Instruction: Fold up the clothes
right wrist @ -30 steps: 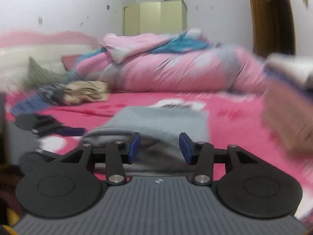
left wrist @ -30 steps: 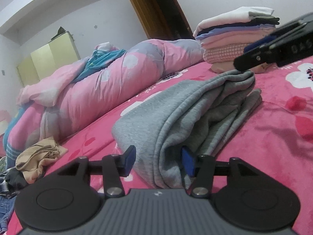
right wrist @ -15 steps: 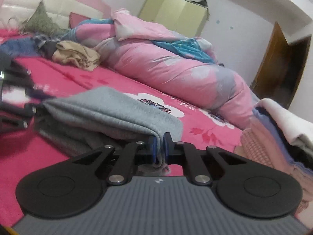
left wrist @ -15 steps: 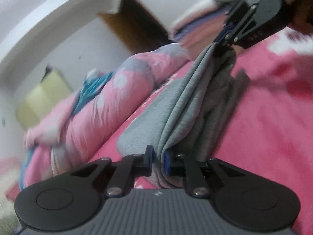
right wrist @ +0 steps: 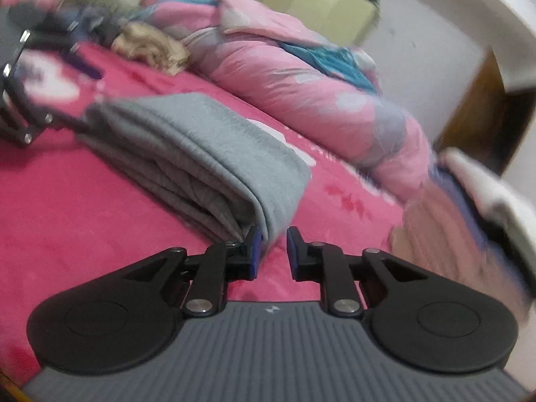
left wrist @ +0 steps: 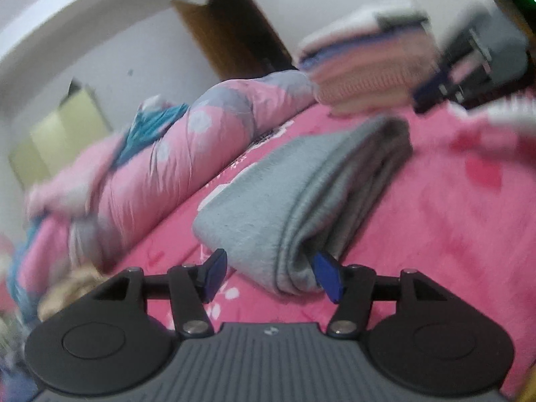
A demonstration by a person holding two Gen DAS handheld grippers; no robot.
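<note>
Left wrist view shows the folded grey fleece garment (left wrist: pixel 301 181) lying on the pink flowered bed cover (left wrist: pixel 452 207), its rounded corner just ahead of the left hand-held gripper (left wrist: pixel 268 273), whose jaws have just been opening and stand wide, off the cloth. The right hand-held gripper (right wrist: pixel 271 251), jaws narrowly apart after opening, sits at the opposite corner, gripping nothing. Soft, thick and limp, the bundle should sag; lifting by both folded corners seems best. No container shows; a stack of folded clothes (left wrist: pixel 365 70) lies beyond.

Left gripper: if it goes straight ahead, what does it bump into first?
Most likely the folded grey fleece garment on the pink bedspread. The left gripper is open, the garment's near end just ahead between its blue fingertips.
</note>
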